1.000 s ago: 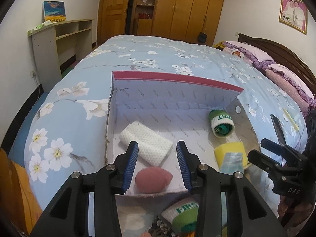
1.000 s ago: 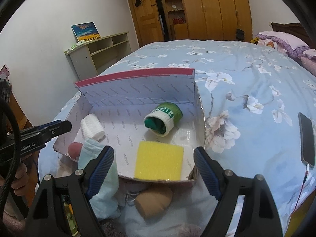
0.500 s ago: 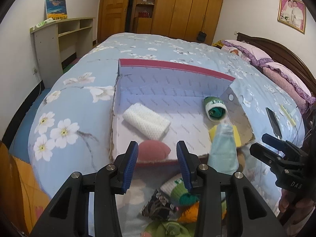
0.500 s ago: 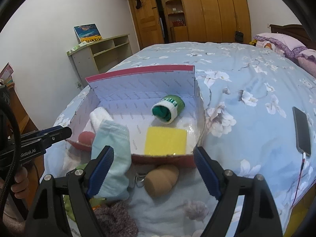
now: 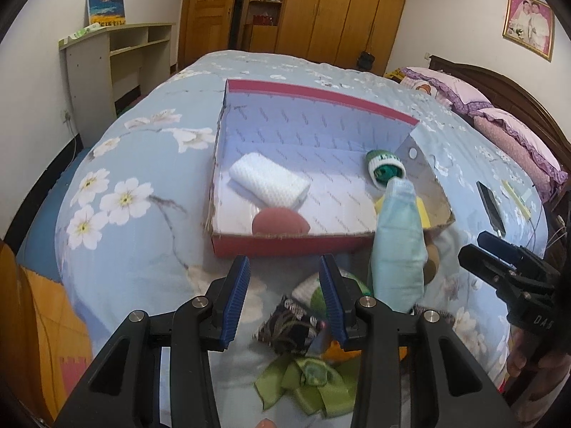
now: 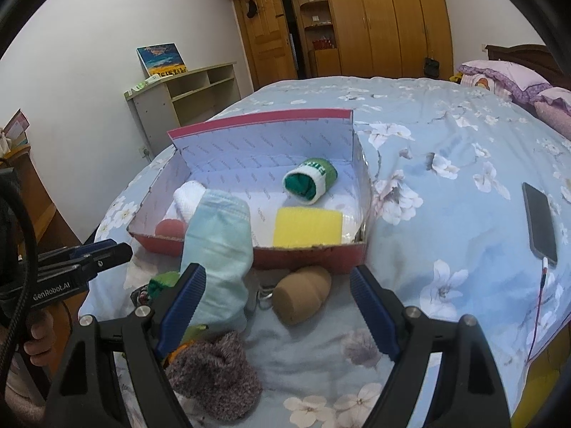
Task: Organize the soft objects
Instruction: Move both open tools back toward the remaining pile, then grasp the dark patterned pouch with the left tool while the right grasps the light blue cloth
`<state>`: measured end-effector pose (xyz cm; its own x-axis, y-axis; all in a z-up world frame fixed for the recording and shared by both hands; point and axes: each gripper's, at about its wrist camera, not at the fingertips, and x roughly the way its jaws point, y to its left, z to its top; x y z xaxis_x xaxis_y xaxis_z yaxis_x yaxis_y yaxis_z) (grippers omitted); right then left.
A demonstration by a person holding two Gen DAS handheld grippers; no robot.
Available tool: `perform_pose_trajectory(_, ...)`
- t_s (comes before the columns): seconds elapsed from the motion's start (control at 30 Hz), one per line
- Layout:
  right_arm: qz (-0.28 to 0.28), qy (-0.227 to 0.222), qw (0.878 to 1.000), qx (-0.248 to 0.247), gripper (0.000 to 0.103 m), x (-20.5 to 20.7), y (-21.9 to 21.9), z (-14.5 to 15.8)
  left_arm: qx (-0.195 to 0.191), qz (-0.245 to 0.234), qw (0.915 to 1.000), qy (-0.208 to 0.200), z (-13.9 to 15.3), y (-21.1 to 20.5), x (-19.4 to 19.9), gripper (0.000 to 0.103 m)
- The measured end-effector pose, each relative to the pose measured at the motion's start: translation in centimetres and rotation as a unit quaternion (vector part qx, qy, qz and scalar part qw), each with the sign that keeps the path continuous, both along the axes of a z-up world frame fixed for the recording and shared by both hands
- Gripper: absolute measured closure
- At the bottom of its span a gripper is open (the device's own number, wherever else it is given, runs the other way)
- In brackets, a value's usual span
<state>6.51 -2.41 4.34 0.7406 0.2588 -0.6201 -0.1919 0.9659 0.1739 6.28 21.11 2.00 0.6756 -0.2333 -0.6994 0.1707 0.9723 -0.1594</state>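
Note:
A red box [image 5: 285, 248] with a white lining lies on the bed. It holds a white rolled cloth [image 5: 269, 180], a pink egg-shaped sponge [image 5: 280, 222], a green wristband [image 6: 310, 180] and a yellow sponge [image 6: 307, 226]. My left gripper [image 5: 283, 285] is open and empty, just in front of the box over a pile of soft items. My right gripper [image 6: 278, 285] is wide open. A light blue cloth [image 6: 217, 256] stands upright against its left finger; the other finger is far from it. I cannot tell whether the cloth is caught on the finger.
In front of the box lie a brown egg-shaped sponge [image 6: 301, 296], a grey fuzzy item [image 6: 214, 374], a green bow [image 5: 307, 381], a dark patterned pouch [image 5: 289, 328] and another green wristband [image 5: 310, 289]. A phone [image 6: 540, 224] charges on the bed at right. Pillows [image 5: 514, 135] lie far right.
Both grippers have drawn back from the box towards the bed's near edge. The pile in front of the box has come into view. The light blue cloth stayed beside the right gripper's left finger.

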Motion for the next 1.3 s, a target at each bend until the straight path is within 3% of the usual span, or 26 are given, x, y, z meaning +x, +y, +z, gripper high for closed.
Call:
perform_pose_trajectory(0.83,0.008,0.023,1.0,0.016,0.017,-1.7,0.4,-2.0,0.041,-0.03,0.9985,0.023,-4.1,-1.8,-2.0,0.062)
perform_pose_trajectory(1.3,0.011,0.032,0.999,0.021,0.017,-1.5,0.5,-2.6,0.033,-0.052,0.9979,0.023,-4.5,-1.6,-2.3,0.062)
